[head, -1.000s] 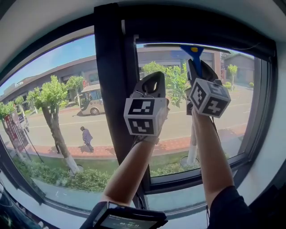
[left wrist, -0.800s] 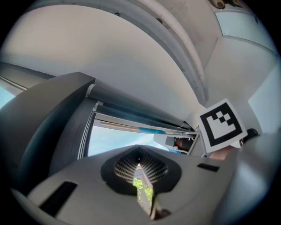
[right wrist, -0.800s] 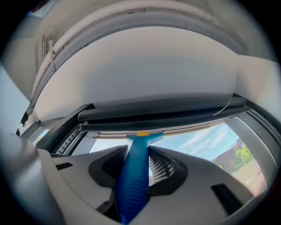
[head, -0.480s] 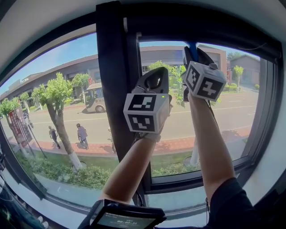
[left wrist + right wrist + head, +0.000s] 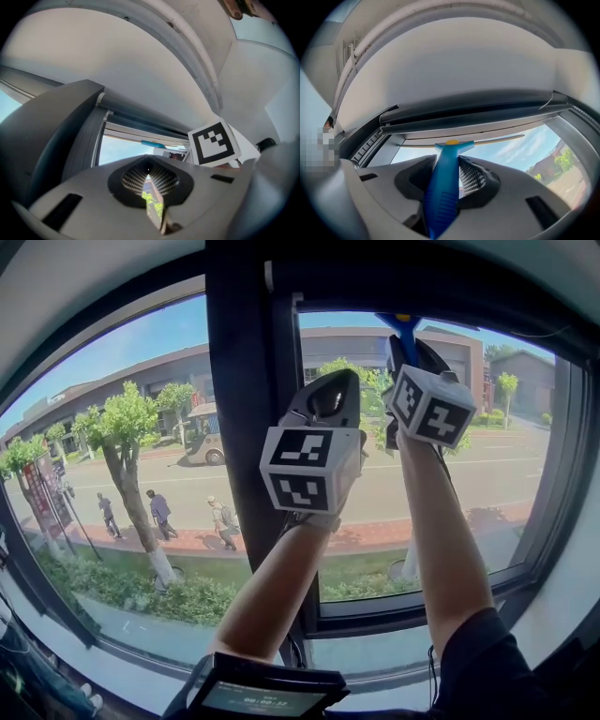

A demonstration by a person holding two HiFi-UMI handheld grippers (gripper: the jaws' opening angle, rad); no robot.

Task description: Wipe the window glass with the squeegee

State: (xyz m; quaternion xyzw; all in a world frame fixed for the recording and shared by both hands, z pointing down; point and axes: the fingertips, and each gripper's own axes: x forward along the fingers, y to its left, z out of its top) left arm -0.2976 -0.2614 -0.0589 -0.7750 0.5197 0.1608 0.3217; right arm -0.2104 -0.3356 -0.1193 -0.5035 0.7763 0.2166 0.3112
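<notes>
The right gripper (image 5: 449, 161) is pinching the blue handle of the squeegee (image 5: 443, 187), jaws closed against both its sides. The handle's long axis is running upward. Its blade (image 5: 487, 139) is lying crosswise, level, along the top edge of the window glass (image 5: 497, 456), on the pane right of the dark mullion (image 5: 244, 381). The left gripper (image 5: 147, 176) is holding nothing, jaws pressed nearly together with only a thin slit, and is hanging just beside the mullion's right edge.
</notes>
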